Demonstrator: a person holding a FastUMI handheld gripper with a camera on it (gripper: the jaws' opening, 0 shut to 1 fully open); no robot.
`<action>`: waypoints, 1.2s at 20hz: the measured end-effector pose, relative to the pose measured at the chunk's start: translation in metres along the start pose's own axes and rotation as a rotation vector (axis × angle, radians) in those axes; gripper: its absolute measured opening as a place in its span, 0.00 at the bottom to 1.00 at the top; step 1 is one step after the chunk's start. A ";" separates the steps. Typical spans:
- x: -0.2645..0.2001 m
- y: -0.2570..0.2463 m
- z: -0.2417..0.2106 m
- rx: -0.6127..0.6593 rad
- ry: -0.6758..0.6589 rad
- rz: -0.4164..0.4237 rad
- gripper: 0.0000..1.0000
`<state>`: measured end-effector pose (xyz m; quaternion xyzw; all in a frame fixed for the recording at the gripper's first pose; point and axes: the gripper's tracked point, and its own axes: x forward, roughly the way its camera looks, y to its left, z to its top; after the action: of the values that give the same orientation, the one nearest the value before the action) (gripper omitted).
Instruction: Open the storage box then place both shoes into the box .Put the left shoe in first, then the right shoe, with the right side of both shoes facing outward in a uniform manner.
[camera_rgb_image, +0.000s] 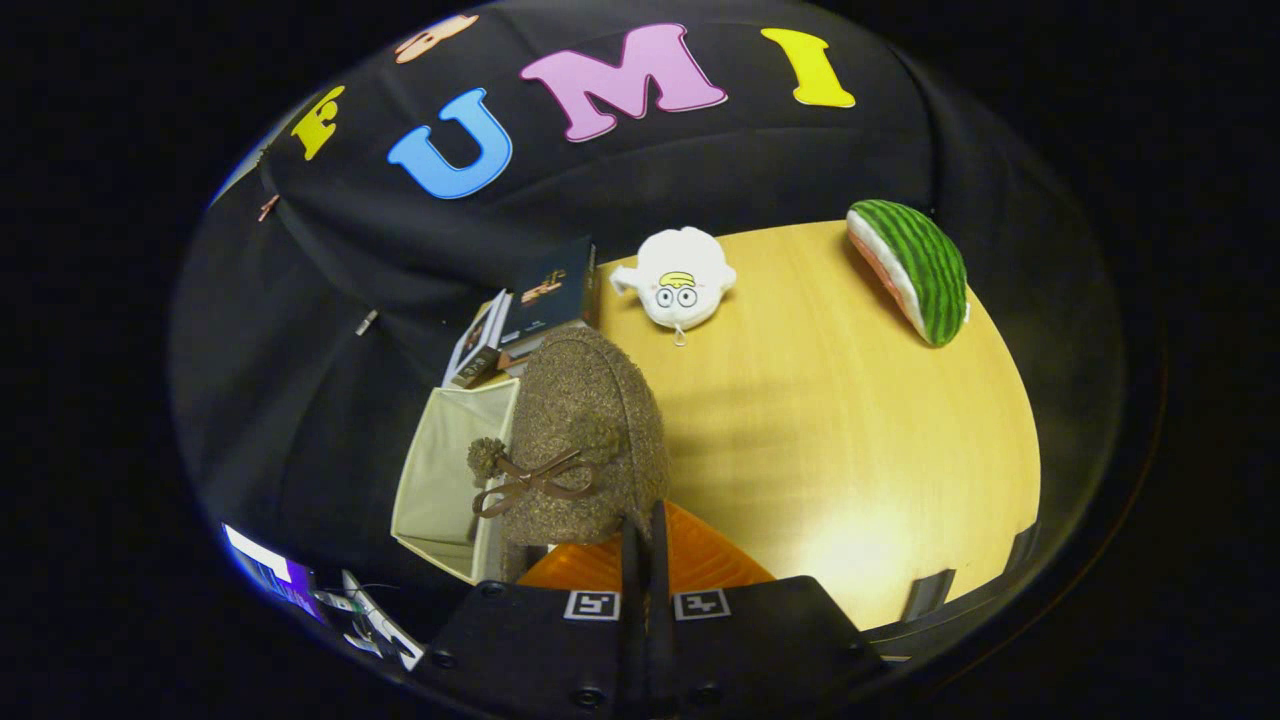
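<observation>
A brown fuzzy shoe (585, 430) with a pom-pom bow sits just ahead of my fingers, its orange ribbed sole (705, 562) turned toward me. My gripper (645, 535) is shut on the shoe's rear edge, the two fingers nearly touching. Beside the shoe, on the bow side, stands the beige fabric storage box (435, 480), open, with its pale inside showing. The shoe overlaps the box's near wall and hides part of its opening. I cannot tell whether another shoe lies inside.
Beyond the shoe, several books (545, 290) lean against the booth wall. A white plush toy (680, 275) and a watermelon-slice plush (915, 265) lie farther off on the wooden table (850, 430). The table's edge runs past the box.
</observation>
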<state>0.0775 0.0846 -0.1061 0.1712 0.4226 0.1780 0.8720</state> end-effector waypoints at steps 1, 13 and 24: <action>0.002 0.020 0.002 -0.004 -0.008 0.013 0.05; 0.076 0.162 -0.007 -0.093 -0.022 0.055 0.05; 0.144 0.150 -0.042 -0.059 0.045 -0.106 0.06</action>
<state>0.1025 0.2883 -0.1609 0.1187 0.4450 0.1479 0.8752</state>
